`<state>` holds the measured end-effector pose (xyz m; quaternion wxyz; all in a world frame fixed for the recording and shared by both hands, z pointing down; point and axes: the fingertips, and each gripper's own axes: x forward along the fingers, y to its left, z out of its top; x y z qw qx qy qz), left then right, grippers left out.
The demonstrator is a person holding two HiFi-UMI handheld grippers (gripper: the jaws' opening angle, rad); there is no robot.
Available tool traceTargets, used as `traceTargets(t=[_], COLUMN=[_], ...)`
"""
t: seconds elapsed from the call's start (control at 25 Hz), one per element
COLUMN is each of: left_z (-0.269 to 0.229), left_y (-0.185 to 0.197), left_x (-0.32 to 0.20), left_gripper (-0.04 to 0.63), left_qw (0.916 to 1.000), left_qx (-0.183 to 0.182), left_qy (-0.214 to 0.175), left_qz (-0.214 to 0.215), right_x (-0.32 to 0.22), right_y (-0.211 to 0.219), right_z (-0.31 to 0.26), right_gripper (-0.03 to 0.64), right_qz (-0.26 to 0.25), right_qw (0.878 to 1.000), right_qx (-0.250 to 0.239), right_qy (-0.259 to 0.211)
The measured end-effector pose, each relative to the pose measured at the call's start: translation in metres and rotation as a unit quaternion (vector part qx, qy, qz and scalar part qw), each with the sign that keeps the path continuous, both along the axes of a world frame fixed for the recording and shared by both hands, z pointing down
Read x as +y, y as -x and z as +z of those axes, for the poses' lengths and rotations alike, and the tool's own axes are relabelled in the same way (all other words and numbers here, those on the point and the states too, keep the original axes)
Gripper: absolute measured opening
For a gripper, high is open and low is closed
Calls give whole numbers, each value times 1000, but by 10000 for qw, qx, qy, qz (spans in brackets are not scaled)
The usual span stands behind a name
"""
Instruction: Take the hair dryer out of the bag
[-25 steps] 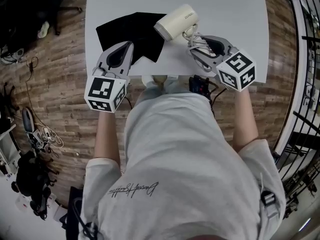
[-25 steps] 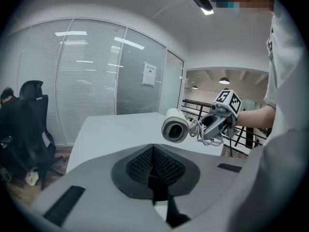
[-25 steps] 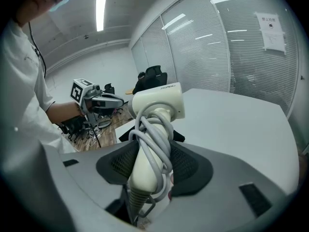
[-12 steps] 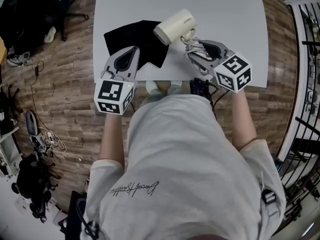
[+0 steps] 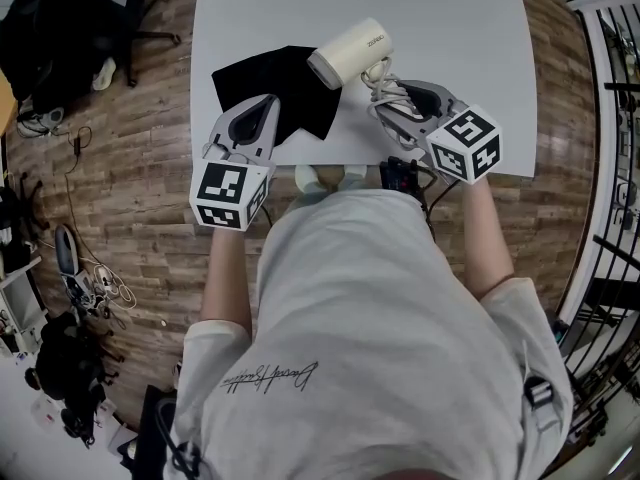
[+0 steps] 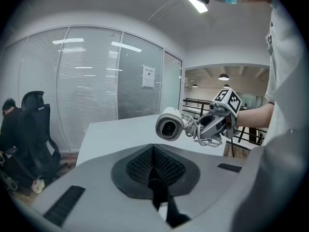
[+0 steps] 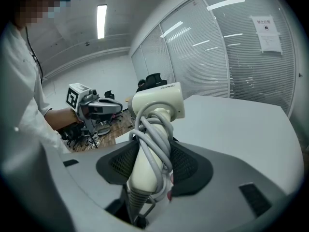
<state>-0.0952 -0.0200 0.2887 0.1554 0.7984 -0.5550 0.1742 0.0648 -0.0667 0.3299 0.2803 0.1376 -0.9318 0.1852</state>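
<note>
The cream hair dryer (image 5: 350,51) hangs in the air over the white table (image 5: 450,28), fully clear of the bag. My right gripper (image 5: 388,96) is shut on its handle, which has the grey cord wound round it (image 7: 153,129). The dryer's muzzle faces the left gripper view (image 6: 169,124). The black bag (image 5: 290,73) lies flat and limp on the table to the left of the dryer. My left gripper (image 5: 265,103) rests on the bag's near edge with its jaws shut, and dark cloth shows in their seam (image 6: 155,187).
The table's near edge runs just in front of both hands, with a small black device (image 5: 400,173) hanging at it. Wooden floor lies all around, with cables and bags (image 5: 60,268) on the left, a metal railing (image 5: 610,118) on the right, and an office chair (image 6: 36,129) by the glass wall.
Only the head camera's framing has shifted slightly. Both grippers, the dryer and the bag keep their places relative to each other.
</note>
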Motion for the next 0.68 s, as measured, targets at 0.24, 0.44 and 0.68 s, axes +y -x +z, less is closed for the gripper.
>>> traceTargets(t=[0.24,0.44,0.68], left_z=[-1,-3,-2], left_y=[-2,-9,-12], left_x=[-1,1,4], left_gripper=[12,12,12], left_qw=[10000,10000,9999], left_qx=[29,25,4], left_qy=[-19,-45,3], left_qz=[11,59,132], right_x=[-1,0,2], right_y=[3,4,6], right_z=[-4,-9,-11], right_gripper=[219,219,219], right_qz=[-46,-74,-90], right_qw=[10000,9999,9999], right_qx=[-20,-44,-83], right_qy=[-40,-85,-67])
